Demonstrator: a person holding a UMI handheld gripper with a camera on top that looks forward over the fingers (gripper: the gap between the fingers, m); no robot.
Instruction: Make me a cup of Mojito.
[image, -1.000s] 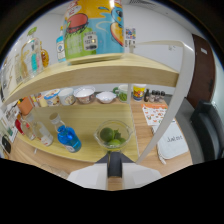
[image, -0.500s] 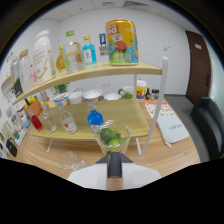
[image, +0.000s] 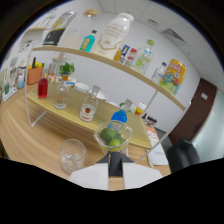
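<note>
Between the fingers, at 12 o'clock from the gripper (image: 116, 161): small clear cup of limes (image: 113, 138) held upright, both fingers pressed on its base, closed down to the cup's narrow foot. At 9 o'clock of that cup, on the wooden table (image: 30, 142): empty glass (image: 72, 154), just beside and lower. Beyond, at 11 o'clock: 1 clear bottle with red label (image: 89, 107) on the lower shelf; blue-capped bottle (image: 119, 116) directly behind the cup. View tilted. Risk judged: limes spilling short of the glass if tipped while off-centre; grip on slim base possibly slipping; rim clipping the glass.
</note>
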